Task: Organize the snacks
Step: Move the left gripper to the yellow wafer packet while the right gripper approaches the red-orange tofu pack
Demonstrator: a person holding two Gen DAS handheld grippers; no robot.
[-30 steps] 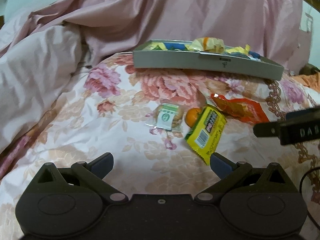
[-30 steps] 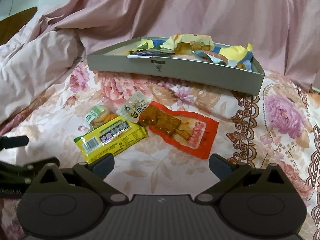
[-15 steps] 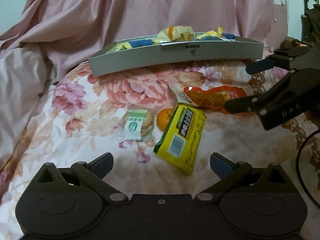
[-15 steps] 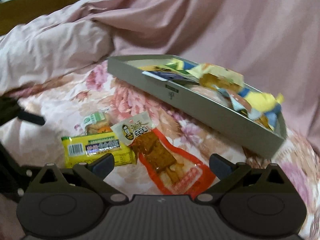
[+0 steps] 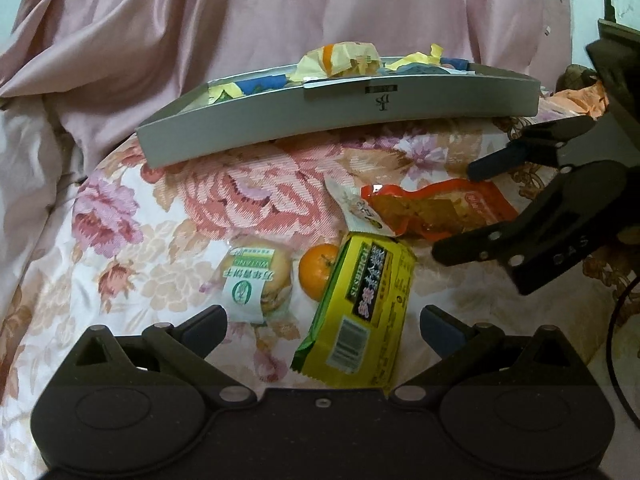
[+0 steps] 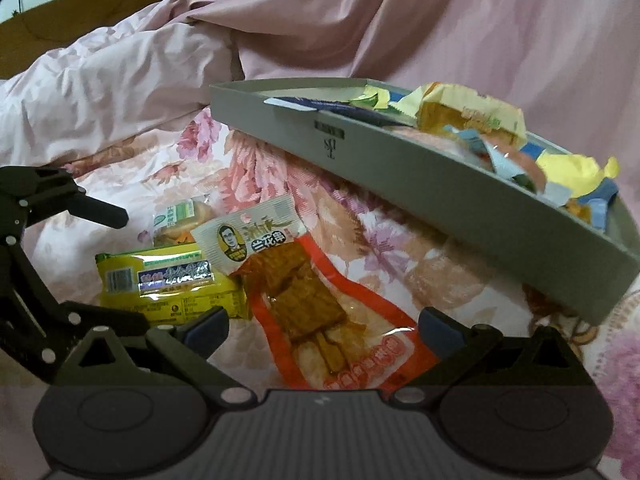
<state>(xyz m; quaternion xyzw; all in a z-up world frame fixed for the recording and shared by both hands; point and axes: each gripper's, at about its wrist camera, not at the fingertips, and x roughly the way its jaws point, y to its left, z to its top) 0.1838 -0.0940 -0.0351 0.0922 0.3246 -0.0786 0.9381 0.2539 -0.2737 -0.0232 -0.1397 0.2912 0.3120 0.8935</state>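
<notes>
Several snacks lie on the floral bedspread: a yellow packet (image 5: 356,312) (image 6: 168,284), a wrapped bun (image 5: 256,276) (image 6: 180,216), a small orange (image 5: 318,270), a white sachet (image 5: 360,212) (image 6: 252,236) and a red-orange tofu packet (image 5: 440,208) (image 6: 332,316). A grey tray (image 5: 320,116) (image 6: 420,184) behind them holds several wrapped snacks. My left gripper (image 5: 322,324) is open, its jaws either side of the yellow packet's near end. My right gripper (image 6: 322,324) is open just above the red-orange packet; it also shows in the left wrist view (image 5: 460,212).
Pink bedding (image 5: 280,12) is bunched behind and left of the tray. A black cable (image 5: 616,340) hangs at the right edge. An orange wrapper (image 5: 576,100) lies right of the tray. The left gripper's fingers (image 6: 100,212) show at the left of the right wrist view.
Both grippers have moved forward and lower toward the snacks. The right gripper swung left over the red-orange packet. The left gripper now straddles the yellow packet.
</notes>
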